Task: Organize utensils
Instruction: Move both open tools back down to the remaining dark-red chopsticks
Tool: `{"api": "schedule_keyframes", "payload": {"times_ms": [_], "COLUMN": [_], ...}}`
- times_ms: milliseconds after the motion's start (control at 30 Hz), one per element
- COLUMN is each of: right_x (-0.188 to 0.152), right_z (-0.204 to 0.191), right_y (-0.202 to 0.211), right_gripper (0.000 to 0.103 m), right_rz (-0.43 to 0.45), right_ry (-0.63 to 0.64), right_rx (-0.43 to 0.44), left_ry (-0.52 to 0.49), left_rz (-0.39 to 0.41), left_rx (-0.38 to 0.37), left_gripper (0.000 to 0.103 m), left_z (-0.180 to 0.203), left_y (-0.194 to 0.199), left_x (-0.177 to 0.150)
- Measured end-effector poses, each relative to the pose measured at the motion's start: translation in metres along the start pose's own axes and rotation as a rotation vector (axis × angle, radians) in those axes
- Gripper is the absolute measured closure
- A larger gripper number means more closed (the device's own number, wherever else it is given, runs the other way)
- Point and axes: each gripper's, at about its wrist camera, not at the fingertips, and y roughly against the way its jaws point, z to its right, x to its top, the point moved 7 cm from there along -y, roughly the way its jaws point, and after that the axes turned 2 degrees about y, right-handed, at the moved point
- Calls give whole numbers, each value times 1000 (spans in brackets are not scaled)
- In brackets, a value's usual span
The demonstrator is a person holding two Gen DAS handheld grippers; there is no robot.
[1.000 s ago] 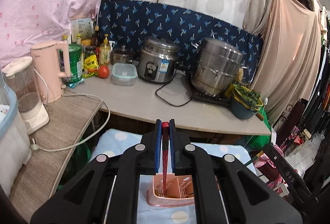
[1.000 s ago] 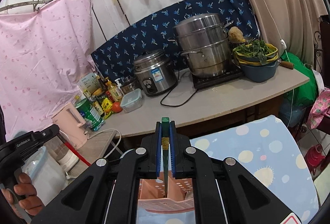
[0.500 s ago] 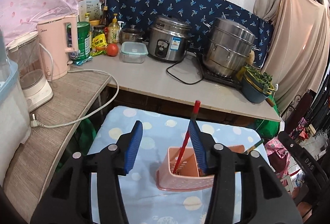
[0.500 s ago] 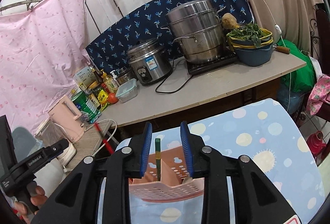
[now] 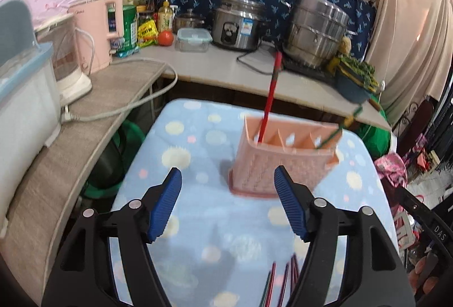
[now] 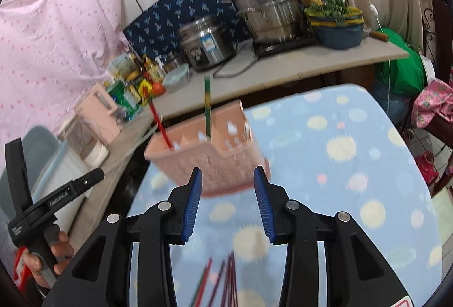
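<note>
Left wrist: left gripper (image 5: 228, 203) angles down, jaws just opened, empty.

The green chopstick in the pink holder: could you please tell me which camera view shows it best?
The right wrist view: the green chopstick stands near mid-frame, its whole upper shaft clear above the holder. In the left wrist view it is a thin, blurred line leaning off the holder's right end.

— What blocks me ahead?
— The pink basket (image 5: 283, 162), with the red chopstick (image 5: 269, 100) and green chopstick (image 6: 207, 109) sticking up.
— Free room?
— I see bare blue cloth (image 6: 354, 165) around it; loose chopsticks (image 6: 223, 278) lie near me.
</note>
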Motion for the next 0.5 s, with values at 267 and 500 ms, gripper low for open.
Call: {"api": "schedule_keyframes", "payload": {"times_ms": [267, 500], "right_x": [-104, -181], "right_z": [14, 22], "right_y": [21, 36], "right_gripper": [66, 66], "right_rz": [-150, -248], "right_ry": [25, 75], "right_rx": [-46, -84], "left_ry": [-12, -43], "left_rz": [-130, -229], "left_rx": [31, 46], "left_gripper": [39, 39], "left_z": [-16, -24], "left_y": [7, 16], "left_x": [-92, -164]}}
